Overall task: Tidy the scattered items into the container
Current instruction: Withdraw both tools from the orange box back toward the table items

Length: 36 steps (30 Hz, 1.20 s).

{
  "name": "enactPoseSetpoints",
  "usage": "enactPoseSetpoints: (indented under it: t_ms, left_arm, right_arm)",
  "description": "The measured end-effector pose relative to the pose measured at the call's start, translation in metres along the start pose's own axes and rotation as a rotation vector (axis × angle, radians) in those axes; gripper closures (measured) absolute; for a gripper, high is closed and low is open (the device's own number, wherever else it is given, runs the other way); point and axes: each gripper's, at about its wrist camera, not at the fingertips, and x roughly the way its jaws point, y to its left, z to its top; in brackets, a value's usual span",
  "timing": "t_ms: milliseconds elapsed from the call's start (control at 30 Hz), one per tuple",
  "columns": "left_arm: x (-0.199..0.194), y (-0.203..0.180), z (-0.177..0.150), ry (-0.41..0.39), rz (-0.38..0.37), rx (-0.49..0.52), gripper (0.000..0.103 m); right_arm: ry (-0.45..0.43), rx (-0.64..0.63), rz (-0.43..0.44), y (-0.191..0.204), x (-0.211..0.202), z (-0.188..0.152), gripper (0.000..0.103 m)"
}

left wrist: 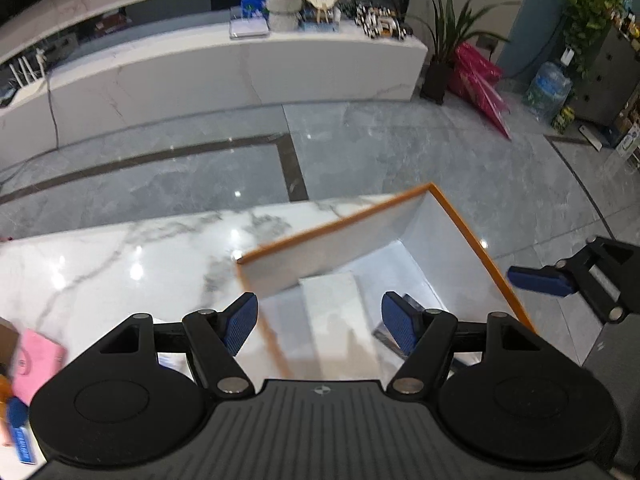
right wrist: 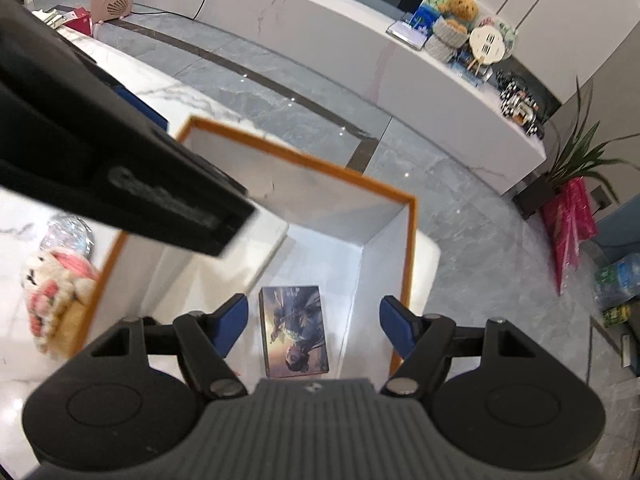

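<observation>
An orange-rimmed white box (left wrist: 472, 236) stands on the marble table (left wrist: 120, 264); it also shows in the right wrist view (right wrist: 410, 248). Inside lie a white flat box (left wrist: 340, 320) and an illustrated card box (right wrist: 294, 330). My left gripper (left wrist: 318, 326) is open and empty above the box's near left wall. My right gripper (right wrist: 312, 326) is open and empty above the card box; one of its fingers (left wrist: 540, 280) shows at the right of the left wrist view. The left gripper's body (right wrist: 120, 168) crosses the right wrist view.
A pink item (left wrist: 36, 364) and a blue item (left wrist: 20, 428) lie on the table at the left. A crocheted plush toy (right wrist: 56, 296) and a clear crinkled item (right wrist: 68, 234) lie left of the box. The table edge drops to grey floor (left wrist: 400, 148) beyond.
</observation>
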Motion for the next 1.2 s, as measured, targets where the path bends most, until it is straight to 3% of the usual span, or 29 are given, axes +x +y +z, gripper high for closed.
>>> enactPoseSetpoints:
  t_ms: [433,667,900,1200]
  left_arm:
    - [-0.110,0.115,-0.015,-0.118,0.065,-0.079,0.020]
    - [-0.136,0.172,-0.049,-0.107,0.133,-0.065,0.016]
    - [-0.144,0.232,-0.103,-0.114,0.167,-0.074,0.016]
    - [-0.122,0.293,-0.170,-0.072,0.187,-0.094,0.016]
  right_arm:
    - [-0.092,-0.123,-0.054,0.068,-0.094,0.050,0.025]
    - [-0.142,-0.172,-0.038,0.118,-0.133,0.066,0.023]
    - [-0.142,-0.216,-0.010,0.157,-0.131,0.073,0.022]
    - [-0.138,-0.190,0.046,0.189,-0.102,0.073,0.022]
